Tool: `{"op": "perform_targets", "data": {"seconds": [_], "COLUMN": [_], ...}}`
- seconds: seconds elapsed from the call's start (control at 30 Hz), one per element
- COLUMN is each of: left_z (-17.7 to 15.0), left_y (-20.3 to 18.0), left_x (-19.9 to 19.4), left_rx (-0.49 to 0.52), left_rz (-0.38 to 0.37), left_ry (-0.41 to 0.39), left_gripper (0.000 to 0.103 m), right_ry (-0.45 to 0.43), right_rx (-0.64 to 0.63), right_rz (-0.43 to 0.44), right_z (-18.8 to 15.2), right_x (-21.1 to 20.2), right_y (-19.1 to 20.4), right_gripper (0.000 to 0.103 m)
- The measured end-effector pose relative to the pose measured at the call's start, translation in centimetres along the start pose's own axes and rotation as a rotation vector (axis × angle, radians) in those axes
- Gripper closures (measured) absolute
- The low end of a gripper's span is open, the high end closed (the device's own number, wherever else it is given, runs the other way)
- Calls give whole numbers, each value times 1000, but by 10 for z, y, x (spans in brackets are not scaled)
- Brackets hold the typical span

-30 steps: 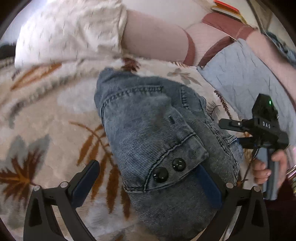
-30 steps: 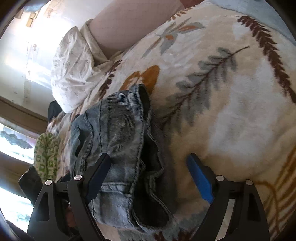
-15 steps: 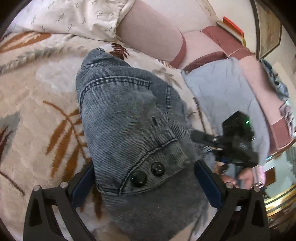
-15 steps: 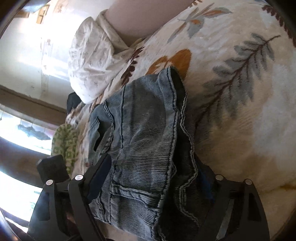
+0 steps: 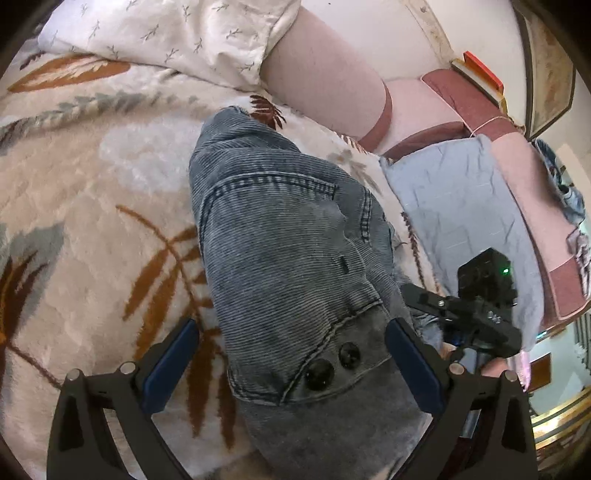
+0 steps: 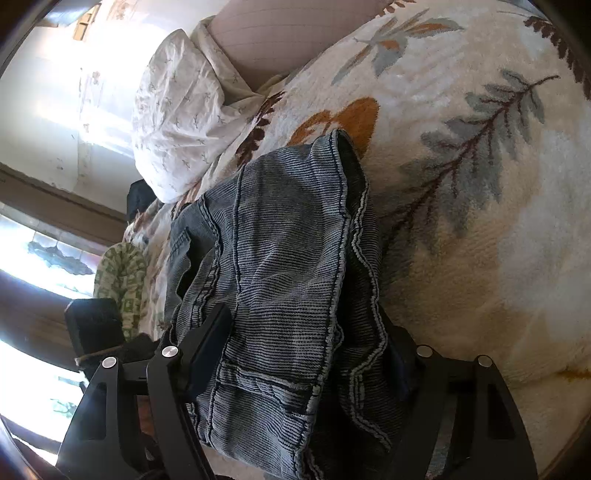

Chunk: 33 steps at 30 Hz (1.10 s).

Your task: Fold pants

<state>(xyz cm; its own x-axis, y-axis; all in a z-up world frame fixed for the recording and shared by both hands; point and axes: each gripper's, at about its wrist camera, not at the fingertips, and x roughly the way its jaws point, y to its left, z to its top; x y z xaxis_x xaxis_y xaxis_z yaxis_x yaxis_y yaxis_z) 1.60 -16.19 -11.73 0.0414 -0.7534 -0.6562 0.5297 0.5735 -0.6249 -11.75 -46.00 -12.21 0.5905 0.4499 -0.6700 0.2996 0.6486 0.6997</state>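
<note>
Folded blue-grey corduroy denim pants (image 5: 280, 258) (two dark buttons showing) lie on the leaf-patterned fleece blanket (image 5: 92, 221); the left claw (image 5: 291, 365) gapes wide around them, and the right claw (image 6: 314, 354) clamps their edge.

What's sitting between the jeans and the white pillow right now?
In the left wrist view, only bare leaf-print blanket lies between the jeans and the white pillow. The right wrist view shows the same strip of blanket.

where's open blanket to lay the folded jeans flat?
Free: the leaf-print blanket left of the jeans in the left wrist view, bounded above by the white pillow; likewise the blanket patch on the jeans' other side in the right wrist view. Crowded: the grey-blue cushion side, where the right tool sits against the denim.
</note>
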Motion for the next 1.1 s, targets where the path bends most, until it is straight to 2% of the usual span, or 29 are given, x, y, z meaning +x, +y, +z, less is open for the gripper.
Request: {"op": "perform_targets", "data": {"seconds": [0.1,0.17,0.23,0.33,0.43,0.53,0.63,0.83,1.1], "left_z": [-2,-3,-4,-3,-3,-2,0,4,14], "left_y": [-4,-4,-5,-7,-7,-8,-8,-6,-2], "left_x": [2,3,0,-3,-5,-8,-12,-30,-80], "left_rx": [13,10,18,31,37,37,38,27,37], "left_rz": [-12,2,9,9,10,12,19,33,80], "left_ry": [-3,-20,-35,-54,-62,-67,-74,-112,-223], "left_gripper": [20,27,40,53,58,63,64,65,65], "right_ry": [-3,-6,-9,-14,-14,-19,-30,-62,-103], "right_rx": [2,1,-3,0,-14,-31,-41,-69,-143], "right_rz": [0,-2,-6,-12,-20,-29,-35,-34,10], "right_z": [0,0,-1,-2,-3,-4,-5,-7,-13], "right_x": [1,1,1,1,0,-1,-3,-7,-6], "right_y": [0,1,1,2,7,12,16,34,75], "right_gripper": [30,30,30,39,52,57,62,68,70]}}
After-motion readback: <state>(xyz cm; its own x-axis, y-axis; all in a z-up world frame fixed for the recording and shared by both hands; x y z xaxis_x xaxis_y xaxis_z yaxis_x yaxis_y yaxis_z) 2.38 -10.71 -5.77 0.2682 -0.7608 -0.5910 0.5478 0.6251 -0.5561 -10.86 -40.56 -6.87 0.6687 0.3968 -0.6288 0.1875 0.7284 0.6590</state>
